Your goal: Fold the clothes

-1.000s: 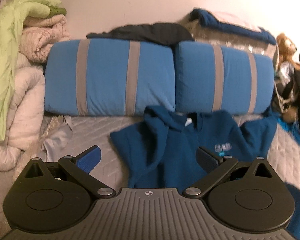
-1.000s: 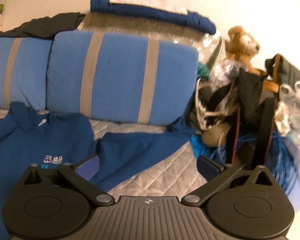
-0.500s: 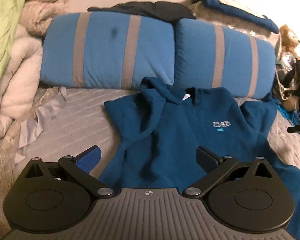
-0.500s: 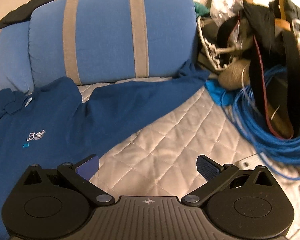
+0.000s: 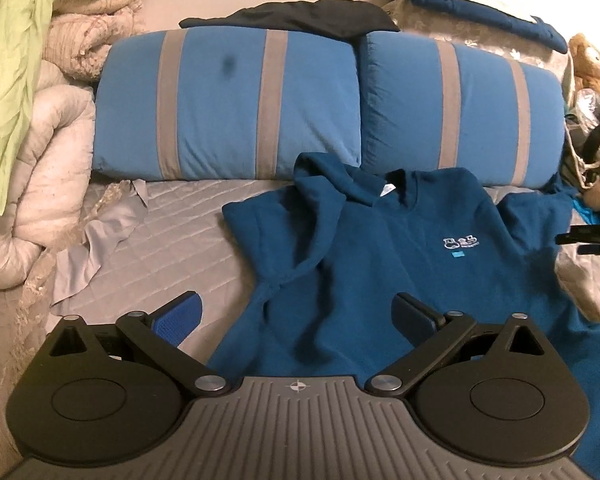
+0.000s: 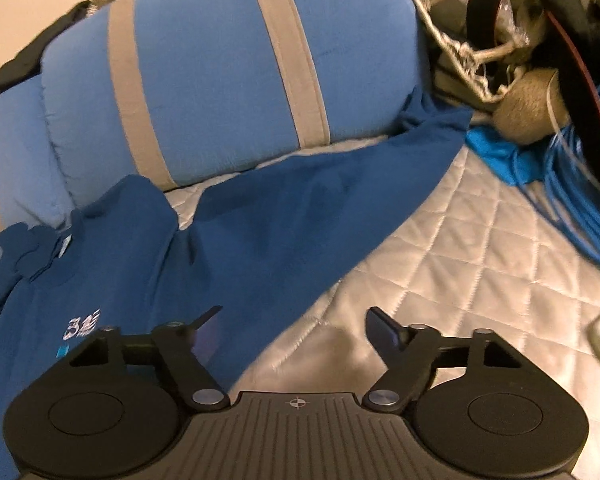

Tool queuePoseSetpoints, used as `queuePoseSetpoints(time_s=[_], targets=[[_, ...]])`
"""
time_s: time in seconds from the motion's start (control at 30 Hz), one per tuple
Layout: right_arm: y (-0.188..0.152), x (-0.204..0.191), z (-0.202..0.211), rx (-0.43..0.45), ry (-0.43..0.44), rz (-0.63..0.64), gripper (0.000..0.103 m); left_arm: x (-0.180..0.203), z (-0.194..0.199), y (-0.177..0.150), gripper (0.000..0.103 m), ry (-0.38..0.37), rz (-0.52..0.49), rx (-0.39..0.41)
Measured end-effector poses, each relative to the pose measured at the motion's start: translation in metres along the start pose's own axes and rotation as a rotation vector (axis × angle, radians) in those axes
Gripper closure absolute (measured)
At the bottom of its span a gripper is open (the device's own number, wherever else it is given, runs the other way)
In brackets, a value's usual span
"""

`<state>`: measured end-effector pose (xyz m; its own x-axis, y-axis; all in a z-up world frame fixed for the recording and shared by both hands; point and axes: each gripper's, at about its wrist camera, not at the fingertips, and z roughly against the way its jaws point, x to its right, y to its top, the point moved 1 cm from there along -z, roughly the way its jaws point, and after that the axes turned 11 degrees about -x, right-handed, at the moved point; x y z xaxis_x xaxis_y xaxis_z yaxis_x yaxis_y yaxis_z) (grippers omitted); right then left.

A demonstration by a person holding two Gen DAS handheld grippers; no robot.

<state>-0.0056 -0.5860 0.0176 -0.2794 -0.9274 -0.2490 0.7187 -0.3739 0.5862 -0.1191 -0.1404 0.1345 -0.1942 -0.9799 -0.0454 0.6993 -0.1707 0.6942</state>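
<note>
Now the right gripper (image 6: 290, 322) is sinking toward the quilted mattress (image 6: 460, 248), having dropped from pillow height a second ago. Its jaws are closing from full spread, with the lower edge of the outstretched sleeve (image 6: 312, 208) lying between them, not yet pinched. The blue hoodie (image 5: 400, 264) is lying face-up on the mattress, hood against the striped pillows (image 5: 228, 108). The left gripper (image 5: 298, 314) is hovering wide open over the hoodie's hem, holding nothing. Judged from this, the first fold, sleeve across the chest, is about to begin.
</note>
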Motion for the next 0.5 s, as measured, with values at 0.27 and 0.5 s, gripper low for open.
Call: queuePoseSetpoints(time_s=[0.27, 0.5], targets=[[0.002, -0.024, -0.026, -0.022, -0.016, 0.082, 0.088, -0.003, -0.001, -0.001, 0.0, -0.003, -0.003, 0.0], [-0.016, -0.056, 0.015, 0.029, -0.007, 0.21, 0.091, -0.005, 0.0, -0.001, 0.0, -0.008, 0.008, 0.008]])
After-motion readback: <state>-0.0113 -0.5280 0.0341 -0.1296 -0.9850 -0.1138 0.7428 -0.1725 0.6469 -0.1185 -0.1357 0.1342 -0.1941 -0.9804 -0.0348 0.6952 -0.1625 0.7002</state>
